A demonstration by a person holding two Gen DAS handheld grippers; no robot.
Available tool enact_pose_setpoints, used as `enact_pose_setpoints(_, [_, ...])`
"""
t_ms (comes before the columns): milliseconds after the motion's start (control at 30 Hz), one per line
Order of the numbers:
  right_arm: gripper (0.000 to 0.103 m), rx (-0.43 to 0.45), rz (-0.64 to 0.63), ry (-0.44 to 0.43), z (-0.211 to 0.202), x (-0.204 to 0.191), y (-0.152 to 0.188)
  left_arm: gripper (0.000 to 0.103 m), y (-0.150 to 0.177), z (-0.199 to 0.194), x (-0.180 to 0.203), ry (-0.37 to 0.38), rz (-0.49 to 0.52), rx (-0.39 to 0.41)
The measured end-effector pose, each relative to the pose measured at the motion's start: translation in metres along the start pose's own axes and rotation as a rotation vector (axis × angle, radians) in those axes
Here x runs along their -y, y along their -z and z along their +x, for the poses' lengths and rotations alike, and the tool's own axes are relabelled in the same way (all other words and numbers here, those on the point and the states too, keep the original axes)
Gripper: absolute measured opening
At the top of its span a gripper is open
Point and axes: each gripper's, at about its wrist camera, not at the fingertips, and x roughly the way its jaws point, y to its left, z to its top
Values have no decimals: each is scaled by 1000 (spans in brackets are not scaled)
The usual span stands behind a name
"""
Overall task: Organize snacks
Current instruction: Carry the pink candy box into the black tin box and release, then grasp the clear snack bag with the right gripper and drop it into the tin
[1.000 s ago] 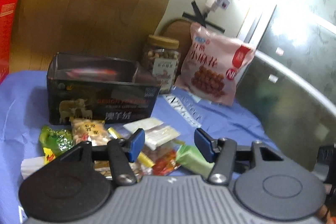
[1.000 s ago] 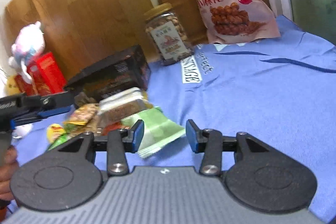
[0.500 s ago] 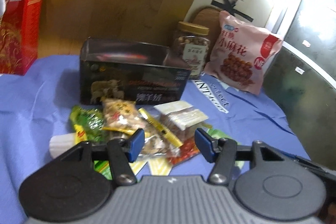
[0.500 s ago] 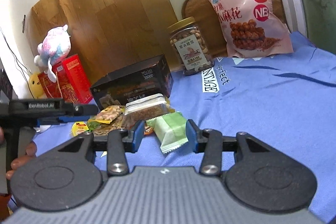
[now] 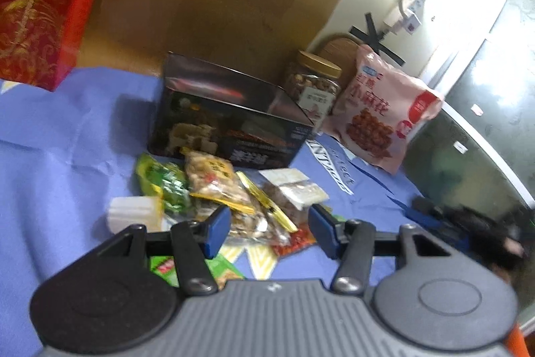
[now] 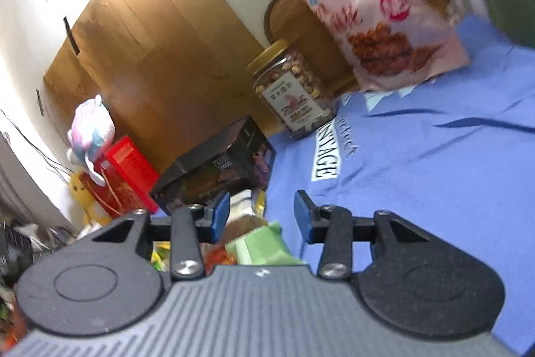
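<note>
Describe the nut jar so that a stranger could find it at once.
Look at the blue cloth and find the open black box. Behind its right end, beside the big pink bag, stands the nut jar: the only clear container, with a gold lid.

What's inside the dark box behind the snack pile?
From the left wrist view the dark box is open-topped; only its shiny inner walls with reddish reflections show. Its floor is hidden by the front wall, so I cannot tell if any snacks are inside.
</note>
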Motion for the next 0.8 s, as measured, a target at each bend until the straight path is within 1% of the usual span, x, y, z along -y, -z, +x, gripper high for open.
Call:
enact_pose_setpoints(67, [45, -50, -37, -20, 26, -9, -7, 56, -2, 11, 7, 12, 11, -5])
enact_pose_setpoints(100, [45, -74, -52, -33, 38, -13, -9, 60, -4, 18, 8, 16, 10, -8])
enact_pose_setpoints(200, [45, -161, -73, -51, 76, -22, -7, 61, -9, 48, 16, 43, 14, -36])
enact_pose_setpoints(267, [46, -207, -79, -51, 97, -23, -3, 61, -14, 74, 21, 20, 24, -65])
enact_pose_setpoints(333, [47, -251, -40, -65, 111, -18, 1, 62, -16, 96, 20, 2, 27, -100])
enact_pose_setpoints(367, [47, -287, -3, -93, 118, -14, 5, 60, -15, 106, 19, -14, 23, -116])
enact_pose_setpoints(400, [47, -306, 27, -122, 118, -11, 8, 52, -13, 115, 15, -25, 7, -138])
enact_pose_setpoints(433, [47, -310, 42, -146, 117, -12, 12, 45, -11, 116, 14, -26, 6, -126])
enact_pose_setpoints(500, [46, -305, 1, -166, 107, -23, 17, 39, -8, 108, 14, -12, 15, -108])
enact_pose_setpoints(567, [44, -295, -46, -175, 93, -37, 20, 39, -6, 93, 14, 1, 3, -87])
enact_pose_setpoints(667, [41, -262, -130, -183, 73, -62, 23, 37, -4, 63, 21, 13, 30, -33])
enact_pose_setpoints(800, [41, -246, -182, -208, 43, -83, 38, 37, 12, 20, 27, 19, 66, 4])
